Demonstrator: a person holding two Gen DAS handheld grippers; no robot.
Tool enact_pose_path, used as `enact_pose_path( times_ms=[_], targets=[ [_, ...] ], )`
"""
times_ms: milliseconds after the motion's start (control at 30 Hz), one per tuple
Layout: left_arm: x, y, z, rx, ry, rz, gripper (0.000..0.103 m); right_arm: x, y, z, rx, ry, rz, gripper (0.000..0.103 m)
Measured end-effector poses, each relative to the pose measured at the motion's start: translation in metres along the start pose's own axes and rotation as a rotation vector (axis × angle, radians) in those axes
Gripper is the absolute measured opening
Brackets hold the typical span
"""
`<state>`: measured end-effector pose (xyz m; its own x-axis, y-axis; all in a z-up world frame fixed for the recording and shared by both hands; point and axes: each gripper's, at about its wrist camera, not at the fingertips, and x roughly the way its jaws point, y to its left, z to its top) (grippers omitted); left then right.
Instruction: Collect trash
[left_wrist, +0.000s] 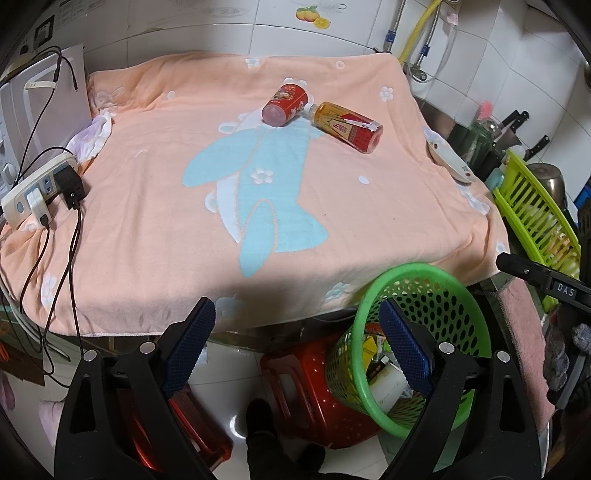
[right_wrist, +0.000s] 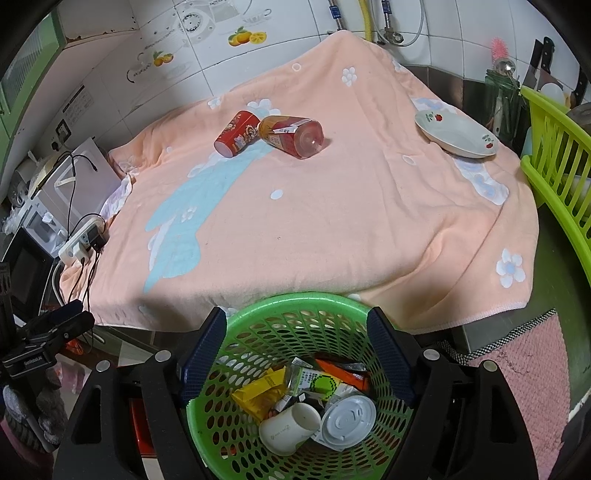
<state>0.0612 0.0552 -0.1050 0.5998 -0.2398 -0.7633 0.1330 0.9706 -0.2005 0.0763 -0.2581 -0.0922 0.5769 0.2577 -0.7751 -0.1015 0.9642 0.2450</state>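
Your right gripper (right_wrist: 295, 354) hangs over the green basket (right_wrist: 258, 306), jaws spread wide w/ nothing between the pads. Basket already holds a white cup (right_wrist: 290, 424), a lid, wrappers. Your left gripper (left_wrist: 297, 343) is also released, empty, just beside the basket above the red stool (left_wrist: 295, 384). On the peach towel (right_wrist: 332, 221), far side: red can (right_wrist: 236, 134) & bottle (right_wrist: 291, 136) lying touching. Plate (right_wrist: 454, 134) near the right edge.

Blanket (left_wrist: 332, 206): peach, lying spread over the counter.
Plate (right_wrist: 456, 134): resting on the blanket at 2 o'clock.
Power strip (left_wrist: 37, 190): sitting at 9 o'clock, plugs trailing cables.
Dish rack (right_wrist: 557, 147): lime green, standing at 3 o'clock.
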Motion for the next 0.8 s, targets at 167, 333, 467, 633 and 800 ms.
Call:
enact_pose_path(
  times_ms=[167, 333, 467, 633, 800],
  targets=[
    [-0.0001, 0.0011, 0.0004, 0.001, -0.001, -0.001, 0.089, 0.0006, 0.0001, 0.0000, 0.002, -0.002, 0.002, 0.076],
    [-0.0001, 0.0018, 0.0000, 0.002, -0.001, -0.001, 0.089, 0.0015, 0.0011, 0.0005, 0.006, -0.003, 0.005, 0.076],
    [0.0000, 0.0015, 0.0003, 0.001, 0.001, -0.001, 0.089, 0.0016, 0.0008, 0.0010, 0.006, 0.000, 0.005, 0.076],
    [-0.0001, 0.0015, 0.0005, 0.001, 0.000, 0.001, 0.089, 0.0013, 0.0006, 0.0011, 0.005, -0.004, 0.005, 0.076],
    [0.0021, 0.0035, -0.0003, -0.003, 0.002, 0.003, 0.089, 0.0028, 0.0029, 0.0014, 0.005, -0.001, 0.008, 0.076]
  ],
)
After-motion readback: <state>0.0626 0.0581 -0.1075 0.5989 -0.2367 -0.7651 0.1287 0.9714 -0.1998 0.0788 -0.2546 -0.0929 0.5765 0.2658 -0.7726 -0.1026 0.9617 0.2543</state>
